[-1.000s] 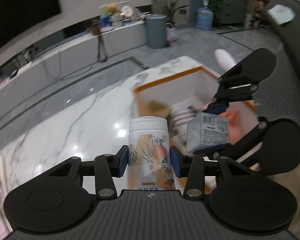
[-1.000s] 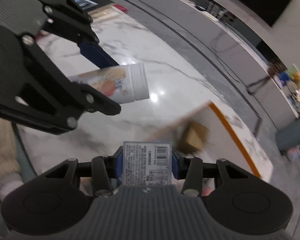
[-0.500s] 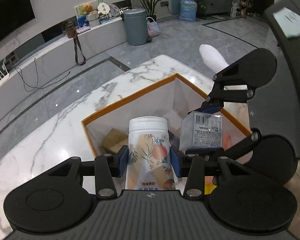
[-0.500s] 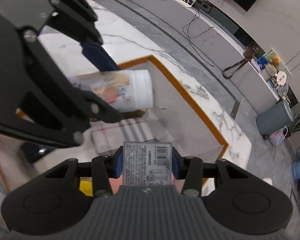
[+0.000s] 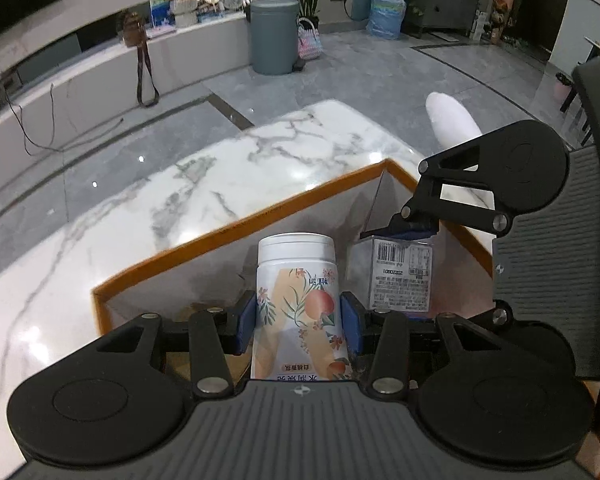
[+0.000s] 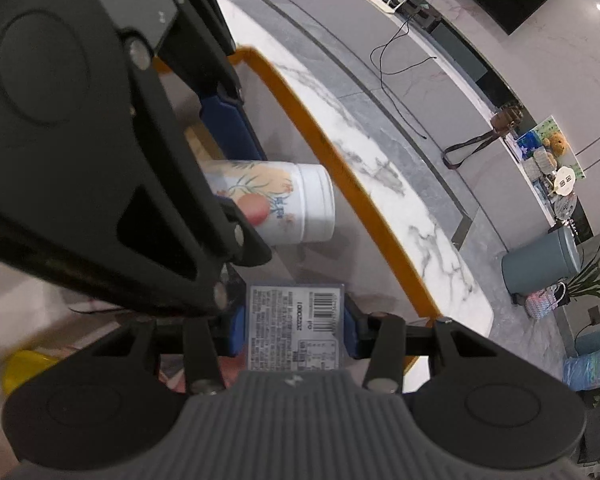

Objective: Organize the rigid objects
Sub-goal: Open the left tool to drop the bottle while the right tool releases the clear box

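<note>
Bottle: white, peach-print label, clamped between the left gripper pads, hanging over the bin's inside.
Carton: small barcoded carton pinched by the right gripper, just beside the bottle.
Bin: orange-rimmed bin on the marble counter; a yellow item and others already lie inside.
Left to do: probably lower and release both.
</note>
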### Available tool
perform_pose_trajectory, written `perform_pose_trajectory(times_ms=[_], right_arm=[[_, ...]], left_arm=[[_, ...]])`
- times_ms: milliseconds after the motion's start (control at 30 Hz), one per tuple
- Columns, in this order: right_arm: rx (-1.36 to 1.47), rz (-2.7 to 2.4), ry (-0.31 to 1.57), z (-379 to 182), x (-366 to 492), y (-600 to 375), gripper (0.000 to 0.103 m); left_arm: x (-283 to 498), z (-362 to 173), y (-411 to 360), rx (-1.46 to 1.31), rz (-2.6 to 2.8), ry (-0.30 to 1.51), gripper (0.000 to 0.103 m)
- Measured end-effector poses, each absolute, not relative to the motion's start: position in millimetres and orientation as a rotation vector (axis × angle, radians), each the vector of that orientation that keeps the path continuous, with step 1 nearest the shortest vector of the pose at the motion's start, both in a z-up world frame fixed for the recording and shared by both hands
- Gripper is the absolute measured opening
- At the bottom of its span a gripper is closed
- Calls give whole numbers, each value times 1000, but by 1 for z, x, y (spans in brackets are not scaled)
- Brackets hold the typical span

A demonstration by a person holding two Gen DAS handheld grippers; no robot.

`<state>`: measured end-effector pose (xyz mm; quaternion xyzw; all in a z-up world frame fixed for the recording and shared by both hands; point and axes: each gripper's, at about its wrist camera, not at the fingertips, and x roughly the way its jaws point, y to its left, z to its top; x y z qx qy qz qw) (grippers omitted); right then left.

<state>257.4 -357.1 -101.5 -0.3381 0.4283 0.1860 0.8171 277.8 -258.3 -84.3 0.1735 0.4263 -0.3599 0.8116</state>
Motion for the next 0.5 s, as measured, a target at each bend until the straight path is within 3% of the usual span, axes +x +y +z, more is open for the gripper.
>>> perform_pose_trajectory(times_ms=[500], right_arm=[[-734,380,867,-97,235,-357,46]], left_arm=[[283,-91,-264,303,-740,954,51]])
